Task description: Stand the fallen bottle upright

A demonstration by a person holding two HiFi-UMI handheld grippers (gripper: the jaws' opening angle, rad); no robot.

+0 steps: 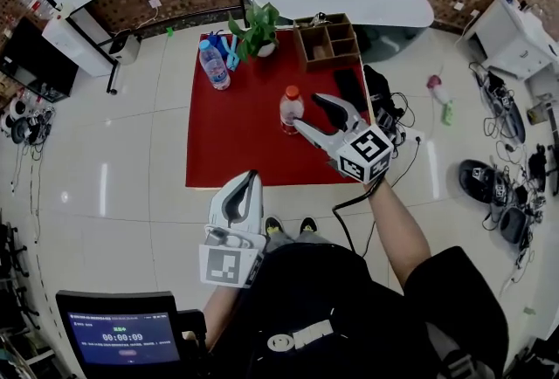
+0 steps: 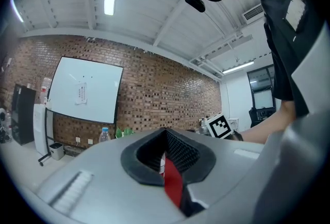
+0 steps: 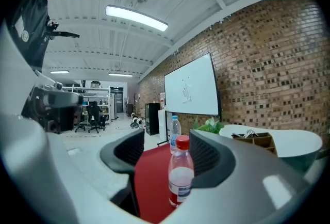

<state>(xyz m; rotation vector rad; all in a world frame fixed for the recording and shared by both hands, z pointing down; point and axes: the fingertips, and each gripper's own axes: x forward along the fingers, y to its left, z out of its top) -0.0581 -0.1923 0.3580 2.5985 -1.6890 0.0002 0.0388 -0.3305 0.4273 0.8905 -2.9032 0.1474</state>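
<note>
A clear bottle with a red cap (image 1: 291,109) stands upright on the red table top (image 1: 244,133). My right gripper (image 1: 307,112) is open, and its two jaws reach toward the bottle from the right, with the tips just short of it. In the right gripper view the bottle (image 3: 180,174) stands a little beyond the right gripper (image 3: 166,158), in line with the gap between the jaws. My left gripper (image 1: 242,194) hangs shut and empty close to the person's body, off the table's near edge. In the left gripper view, the left gripper (image 2: 166,158) shows only a thin slit.
At the table's far side stand a blue-capped bottle (image 1: 215,65), a potted plant (image 1: 258,28) and a wooden compartment box (image 1: 329,41). A flat black item (image 1: 349,89) lies at the right edge. A monitor (image 1: 122,338) stands at the lower left. Cables and gear litter the floor at the right.
</note>
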